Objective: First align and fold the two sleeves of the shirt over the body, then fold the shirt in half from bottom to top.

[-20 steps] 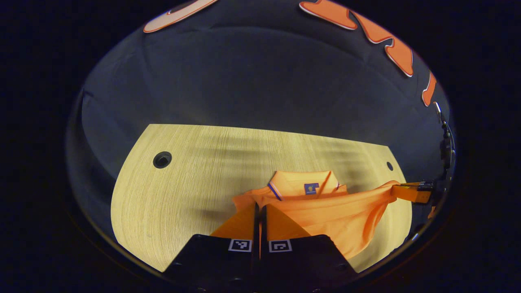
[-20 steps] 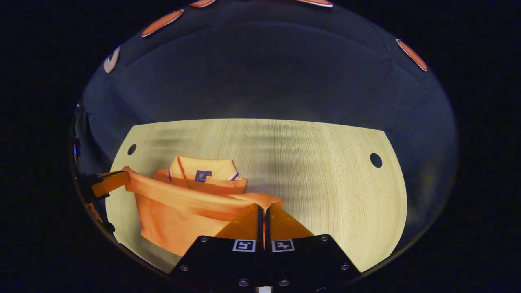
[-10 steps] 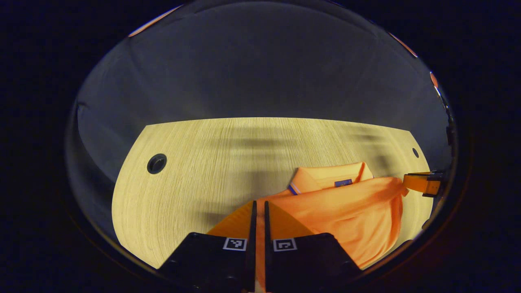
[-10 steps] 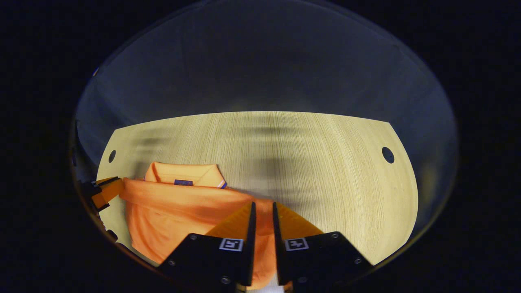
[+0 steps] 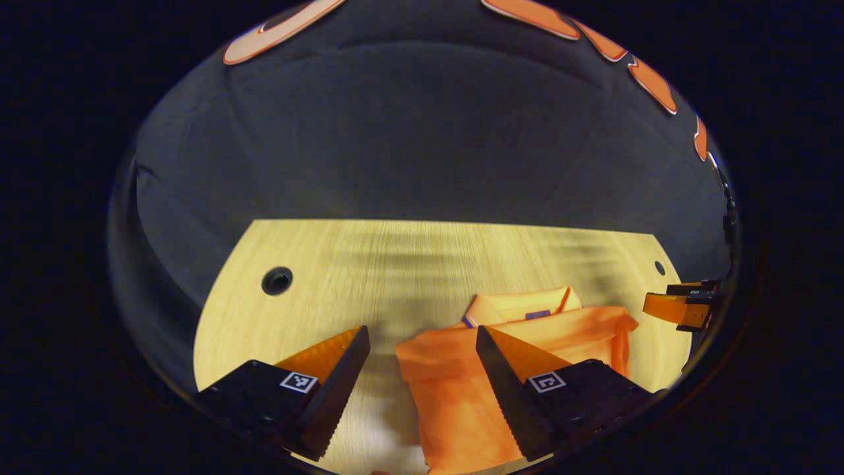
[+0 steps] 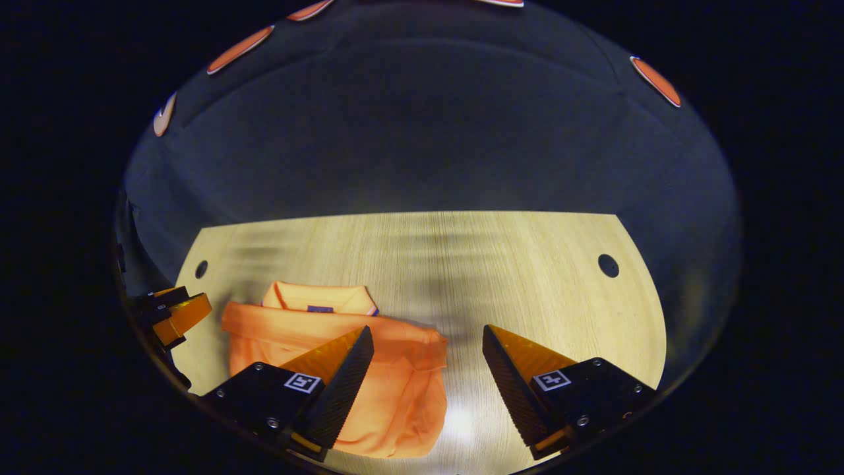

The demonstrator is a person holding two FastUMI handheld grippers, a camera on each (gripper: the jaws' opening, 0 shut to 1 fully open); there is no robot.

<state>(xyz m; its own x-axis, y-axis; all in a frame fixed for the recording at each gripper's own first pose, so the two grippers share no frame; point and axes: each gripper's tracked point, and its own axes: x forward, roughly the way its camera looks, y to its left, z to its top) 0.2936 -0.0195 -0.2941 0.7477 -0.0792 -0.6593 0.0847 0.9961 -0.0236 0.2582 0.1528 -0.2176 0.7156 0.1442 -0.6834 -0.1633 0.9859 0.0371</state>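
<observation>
Left gripper view: the left gripper (image 5: 422,340) hangs above the table (image 5: 343,277) with its two fingers spread wide apart and nothing between them but air; neither fingertip touches the cloth. The shirt (image 5: 461,389) lies flat on the table, folded bottom to top, its folded edge reaching up to just below the collar (image 5: 521,307), which shows beyond that edge with a small dark tag at its middle. Relative to the shirt, the left gripper sits over its left corner, one finger (image 5: 330,359) over bare table to the left of the shirt and the other finger (image 5: 511,369) in front of the shirt body. The right gripper (image 5: 679,307) shows near the right side of the shirt, clear of the cloth. A round hole (image 5: 277,280) in the table lies well to the left of the shirt, a smaller hole (image 5: 659,268) to the right of it. Right gripper view: the right gripper (image 6: 425,343) also has its fingers wide apart, empty, over the right corner of the shirt (image 6: 389,389). The left gripper (image 6: 175,316) shows just beyond the left side of the shirt, apart from it. The collar (image 6: 320,299) lies at the far edge of the shirt.
</observation>
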